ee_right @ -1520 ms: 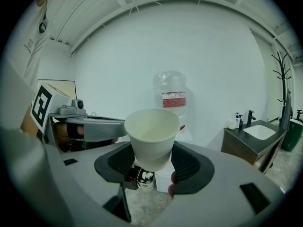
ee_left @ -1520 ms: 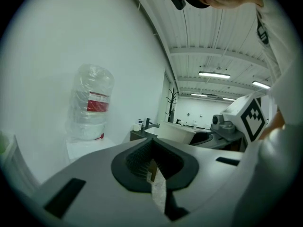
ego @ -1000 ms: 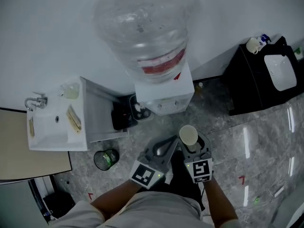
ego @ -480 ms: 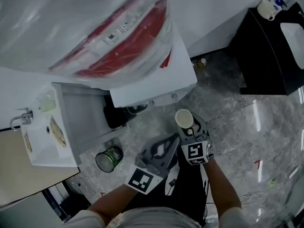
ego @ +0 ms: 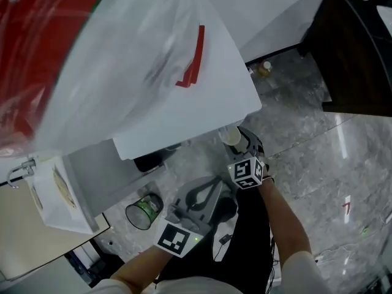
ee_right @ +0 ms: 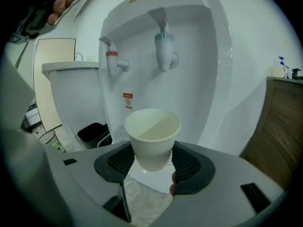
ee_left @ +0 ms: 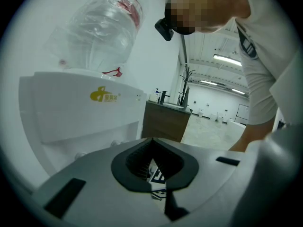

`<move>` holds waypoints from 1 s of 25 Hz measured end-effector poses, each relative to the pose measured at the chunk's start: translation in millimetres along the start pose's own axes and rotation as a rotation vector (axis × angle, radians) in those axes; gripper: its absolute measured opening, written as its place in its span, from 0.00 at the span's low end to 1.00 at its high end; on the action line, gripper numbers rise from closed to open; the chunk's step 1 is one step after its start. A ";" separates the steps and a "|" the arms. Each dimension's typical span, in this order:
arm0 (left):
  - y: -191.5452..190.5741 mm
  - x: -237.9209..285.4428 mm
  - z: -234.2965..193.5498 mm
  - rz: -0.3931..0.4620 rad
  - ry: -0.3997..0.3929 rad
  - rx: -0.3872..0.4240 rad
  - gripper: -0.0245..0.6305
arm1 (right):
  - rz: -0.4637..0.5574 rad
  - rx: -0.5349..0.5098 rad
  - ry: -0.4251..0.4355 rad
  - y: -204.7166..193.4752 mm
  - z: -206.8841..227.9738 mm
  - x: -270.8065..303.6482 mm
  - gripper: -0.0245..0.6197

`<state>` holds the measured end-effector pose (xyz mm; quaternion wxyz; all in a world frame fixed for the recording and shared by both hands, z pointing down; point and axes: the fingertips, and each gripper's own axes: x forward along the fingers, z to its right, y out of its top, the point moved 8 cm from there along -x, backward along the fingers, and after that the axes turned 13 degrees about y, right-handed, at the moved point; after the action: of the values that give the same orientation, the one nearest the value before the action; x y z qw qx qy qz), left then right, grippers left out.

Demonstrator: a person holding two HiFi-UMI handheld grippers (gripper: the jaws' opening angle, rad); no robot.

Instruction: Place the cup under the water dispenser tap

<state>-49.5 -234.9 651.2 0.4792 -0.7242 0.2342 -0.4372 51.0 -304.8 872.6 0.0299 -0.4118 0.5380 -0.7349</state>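
A white paper cup (ee_right: 152,143) stands upright between the dark pads of my right gripper (ee_right: 152,162), which is shut on it. It hangs in front of the white water dispenser (ee_right: 189,93), lower than the red tap (ee_right: 113,60) and the blue tap (ee_right: 164,48). From the head view, the cup (ego: 230,135) is partly hidden under the dispenser's top (ego: 184,90), with the right gripper (ego: 239,144) behind it. My left gripper (ego: 211,185) hangs lower left of it, shut and empty. In its own view the left gripper (ee_left: 152,141) points at the dispenser's side (ee_left: 80,117).
A black bin (ee_right: 92,132) stands on the floor left of the dispenser's base. A round wire basket with a green liner (ego: 139,212) sits nearby. A white sink cabinet (ego: 52,195) is at the left, a dark cabinet (ego: 361,54) at the right, and grey marble floor (ego: 306,158) lies between.
Both grippers have sunk, and the cup has come closer to the dispenser's front. The head view has dropped in close, so the dispenser's top now covers part of the cup.
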 end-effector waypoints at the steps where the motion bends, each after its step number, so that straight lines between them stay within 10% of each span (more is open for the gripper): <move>1: -3.5 2.1 -2.4 -0.004 0.001 0.002 0.04 | 0.002 -0.005 -0.002 -1.9 3.1 7.6 0.42; 25: 4.2 -8.3 -6.5 -0.053 0.009 -0.008 0.04 | -0.133 0.018 0.086 -8.9 13.1 21.5 0.52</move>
<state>-59.0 -233.6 645.0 0.4635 -0.7301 0.2185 -0.4520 48.7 -321.6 893.3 -0.0383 -0.4144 0.5036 -0.7571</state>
